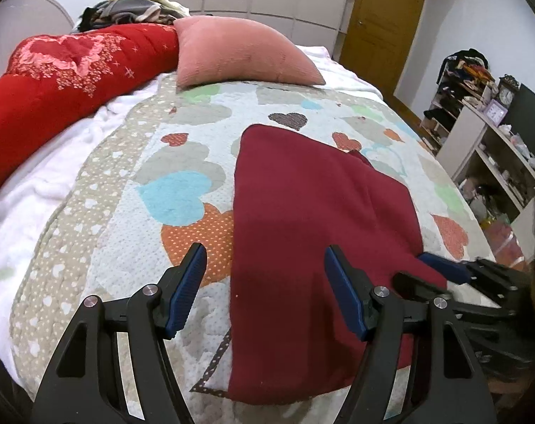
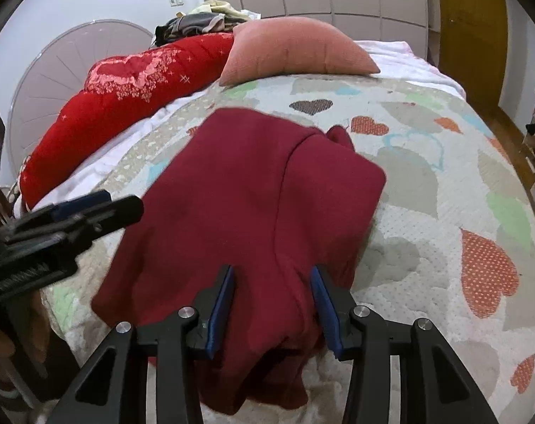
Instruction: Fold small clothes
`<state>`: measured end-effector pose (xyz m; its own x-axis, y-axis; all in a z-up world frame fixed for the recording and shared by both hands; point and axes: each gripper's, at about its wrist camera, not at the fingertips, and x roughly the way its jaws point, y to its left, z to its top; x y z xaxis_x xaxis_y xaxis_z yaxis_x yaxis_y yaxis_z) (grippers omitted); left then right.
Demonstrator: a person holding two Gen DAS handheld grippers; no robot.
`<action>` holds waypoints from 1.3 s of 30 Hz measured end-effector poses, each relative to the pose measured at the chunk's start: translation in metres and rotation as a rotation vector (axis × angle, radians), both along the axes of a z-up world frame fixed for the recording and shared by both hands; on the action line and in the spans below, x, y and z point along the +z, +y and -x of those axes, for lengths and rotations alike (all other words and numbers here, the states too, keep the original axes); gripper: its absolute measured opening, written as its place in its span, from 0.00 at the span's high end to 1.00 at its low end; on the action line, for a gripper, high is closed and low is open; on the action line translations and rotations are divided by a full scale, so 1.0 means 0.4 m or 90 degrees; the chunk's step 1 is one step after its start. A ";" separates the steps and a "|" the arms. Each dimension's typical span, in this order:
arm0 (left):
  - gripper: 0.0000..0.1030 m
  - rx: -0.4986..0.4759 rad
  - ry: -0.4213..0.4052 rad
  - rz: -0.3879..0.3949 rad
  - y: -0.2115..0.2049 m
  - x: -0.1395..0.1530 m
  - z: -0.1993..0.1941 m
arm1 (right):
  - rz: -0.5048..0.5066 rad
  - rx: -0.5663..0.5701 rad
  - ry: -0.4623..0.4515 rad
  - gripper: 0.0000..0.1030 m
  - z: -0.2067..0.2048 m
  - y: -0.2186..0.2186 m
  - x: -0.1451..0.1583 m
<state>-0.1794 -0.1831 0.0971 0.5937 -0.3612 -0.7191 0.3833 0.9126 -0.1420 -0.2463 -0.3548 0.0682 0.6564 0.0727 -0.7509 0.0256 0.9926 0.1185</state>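
Maroon garment (image 2: 253, 190) lies on the quilt (image 2: 426, 212), long axis running straight ahead of my right gripper (image 2: 272, 304). Its jaws part-open, straddling the near hem, empty. Left gripper (image 1: 265, 291) wide open, empty, astride the garment's left edge. Right's nearer.

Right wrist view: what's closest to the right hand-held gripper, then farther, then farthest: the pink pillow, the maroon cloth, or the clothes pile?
1. Maroon cloth, right at the right hand-held gripper.
2. Pink pillow, farther up the bed.
3. Clothes pile, behind the pillow, to its left.
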 end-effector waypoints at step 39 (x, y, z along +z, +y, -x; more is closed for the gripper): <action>0.33 0.033 -0.064 -0.055 -0.005 0.036 0.066 | 0.004 -0.082 -0.051 0.40 0.054 0.023 0.074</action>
